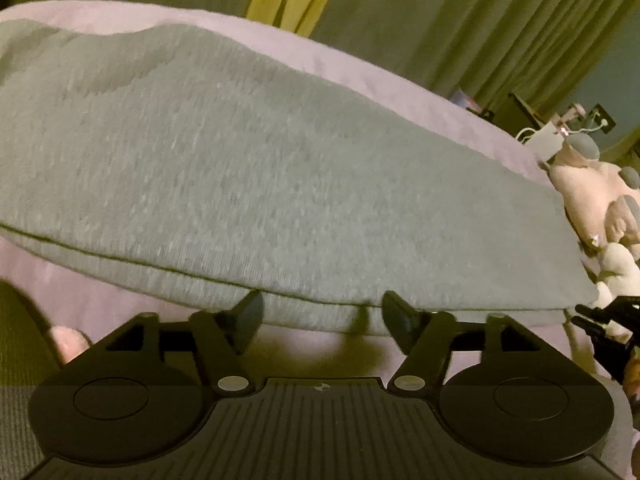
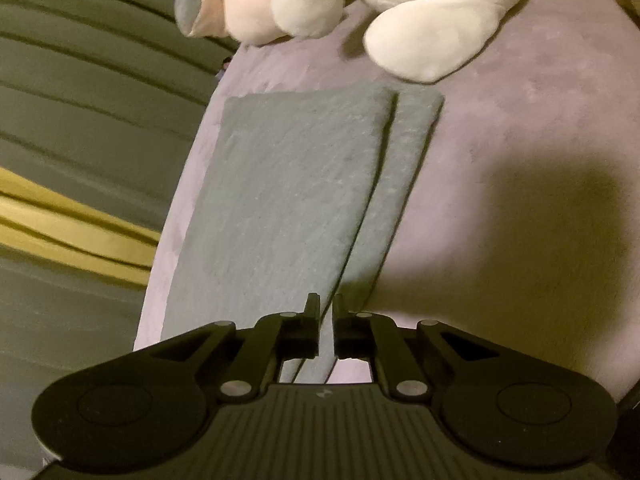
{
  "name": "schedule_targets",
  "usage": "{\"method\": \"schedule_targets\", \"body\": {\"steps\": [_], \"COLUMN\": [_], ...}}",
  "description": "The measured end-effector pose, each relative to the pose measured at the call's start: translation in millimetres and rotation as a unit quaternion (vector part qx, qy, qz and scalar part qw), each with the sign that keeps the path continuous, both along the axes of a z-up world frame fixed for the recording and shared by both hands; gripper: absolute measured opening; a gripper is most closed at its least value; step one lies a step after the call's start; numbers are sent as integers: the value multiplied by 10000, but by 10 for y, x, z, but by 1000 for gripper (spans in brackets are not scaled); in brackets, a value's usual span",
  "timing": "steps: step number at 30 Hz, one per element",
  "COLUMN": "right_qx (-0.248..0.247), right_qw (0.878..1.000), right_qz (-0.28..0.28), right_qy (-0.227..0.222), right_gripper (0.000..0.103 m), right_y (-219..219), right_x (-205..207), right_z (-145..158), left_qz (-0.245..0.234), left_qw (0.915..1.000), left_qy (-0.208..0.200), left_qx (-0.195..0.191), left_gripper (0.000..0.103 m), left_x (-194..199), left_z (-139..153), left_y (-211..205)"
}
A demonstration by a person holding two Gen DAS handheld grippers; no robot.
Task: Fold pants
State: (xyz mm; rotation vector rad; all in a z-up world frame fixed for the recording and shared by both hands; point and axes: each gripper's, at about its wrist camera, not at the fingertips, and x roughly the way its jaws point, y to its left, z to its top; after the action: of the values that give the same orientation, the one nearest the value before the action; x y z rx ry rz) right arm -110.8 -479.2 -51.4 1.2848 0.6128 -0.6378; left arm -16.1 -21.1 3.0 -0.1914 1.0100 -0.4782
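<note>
Black left gripper [image 1: 320, 316] filled the lower frame, jaws released and spread at the near folded edge of the grey pants [image 1: 248, 168], which lay flat on the pink bed [image 1: 360, 64]. Right gripper [image 2: 327, 320] had narrow jaws straddling the pants' edge, barely parted; grip uncertain. Plush toys [image 2: 400, 8] sat upper right.

We see the folded pants [image 2: 288, 200] lying flat on the bed cover [image 2: 500, 128], their upper layer set back from the lower one's edge. Beyond their far end, two plush toys [image 2: 400, 12] rest on the cover, and curtains [image 1: 460, 20] hang behind the bed.
</note>
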Motion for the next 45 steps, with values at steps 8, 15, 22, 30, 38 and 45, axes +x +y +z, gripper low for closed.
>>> {"method": "schedule_targets", "body": {"steps": [8,15,22,30,38,45], "right_qx": [32,344,476,194,109,45], "right_qw": [9997,9987,9952,9994,9961,9937], "right_qz": [-144,-277,-590,-189,-865,-1090], "right_qy": [-217,-243,-617,210,-165,-265], "right_gripper": [37,33,2,5,61,68], "right_y": [37,-26,26,10,-126,-182], "right_x": [-37,-6,-244,-301,-776,-943], "right_z": [-38,-148,-147,-54,-11,-27], "left_qz": [24,12,-80,-114,-143,-213], "left_qw": [9999,9997,9994,9991,9987,9980], "left_qy": [60,88,14,7,0,-72], "left_qx": [110,219,343,405,487,594], "left_gripper": [80,84,86,88,94,95], "left_x": [40,68,61,66,70,51], "left_z": [-37,-102,-124,-124,-150,-169], "left_y": [-58,-109,-144,-165,-201,-230]}}
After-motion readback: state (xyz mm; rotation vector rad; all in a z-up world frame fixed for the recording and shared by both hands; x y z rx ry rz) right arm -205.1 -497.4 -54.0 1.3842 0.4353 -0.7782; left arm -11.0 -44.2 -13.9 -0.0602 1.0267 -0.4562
